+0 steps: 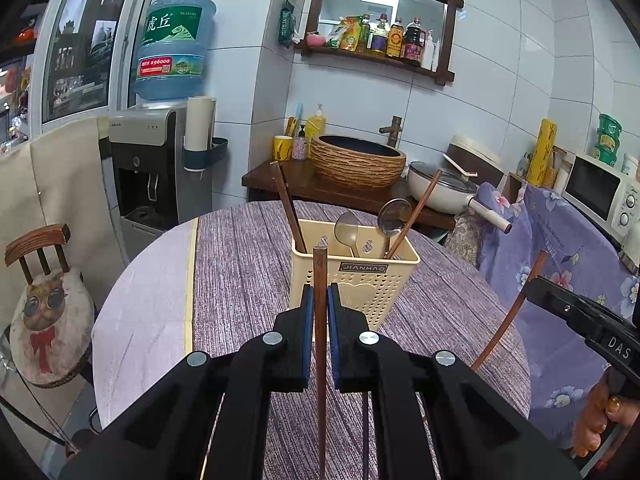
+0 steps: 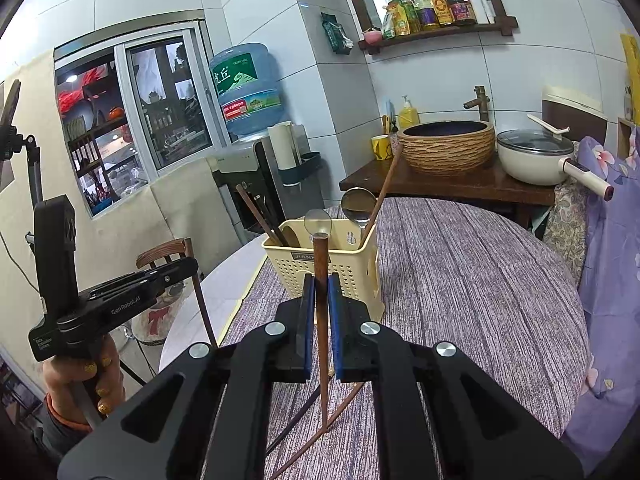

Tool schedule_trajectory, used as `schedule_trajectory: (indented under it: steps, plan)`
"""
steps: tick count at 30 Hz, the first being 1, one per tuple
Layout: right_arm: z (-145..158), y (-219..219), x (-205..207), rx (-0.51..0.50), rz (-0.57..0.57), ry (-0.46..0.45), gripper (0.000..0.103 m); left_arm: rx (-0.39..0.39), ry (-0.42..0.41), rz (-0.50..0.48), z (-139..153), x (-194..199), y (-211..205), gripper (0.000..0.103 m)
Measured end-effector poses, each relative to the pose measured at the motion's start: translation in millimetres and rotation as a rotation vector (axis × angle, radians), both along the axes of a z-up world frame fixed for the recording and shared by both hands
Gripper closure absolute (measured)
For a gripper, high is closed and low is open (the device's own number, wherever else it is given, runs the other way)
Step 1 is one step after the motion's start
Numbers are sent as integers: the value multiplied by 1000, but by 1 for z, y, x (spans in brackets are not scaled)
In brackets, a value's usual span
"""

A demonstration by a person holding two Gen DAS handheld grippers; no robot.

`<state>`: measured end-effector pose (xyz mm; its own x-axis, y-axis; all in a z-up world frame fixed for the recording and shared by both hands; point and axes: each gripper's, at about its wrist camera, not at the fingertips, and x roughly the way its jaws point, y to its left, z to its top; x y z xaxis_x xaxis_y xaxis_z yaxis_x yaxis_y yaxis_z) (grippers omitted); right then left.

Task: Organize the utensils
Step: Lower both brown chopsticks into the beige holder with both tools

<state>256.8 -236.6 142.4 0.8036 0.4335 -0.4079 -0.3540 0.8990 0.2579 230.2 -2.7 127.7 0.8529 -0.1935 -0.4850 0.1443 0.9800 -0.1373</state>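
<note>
On the bench with the purple cloth stands my cream utensil basket, already carrying spoons and some chopsticks, and it is light, so I think a hard push from a stick could tip it. My left tongs are closed on one brown wooden chopstick, held upright just before the basket. My right tongs grip another chopstick the same way; both sticks are thin and smooth, so they may slip or miss the opening.
</note>
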Motion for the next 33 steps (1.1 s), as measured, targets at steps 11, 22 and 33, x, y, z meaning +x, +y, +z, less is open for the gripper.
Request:
schedule_trajectory:
  steps: [11, 22, 33]
  plan:
    - [27, 11, 7, -24, 41, -39, 95, -23, -9, -21, 19, 7, 6, 95]
    - [120, 23, 45, -54, -44, -179, 95, -99, -102, 0, 117, 45, 14, 95]
    - [135, 45, 100, -76, -158, -245, 95, -92, -164, 127, 129, 91, 4, 95]
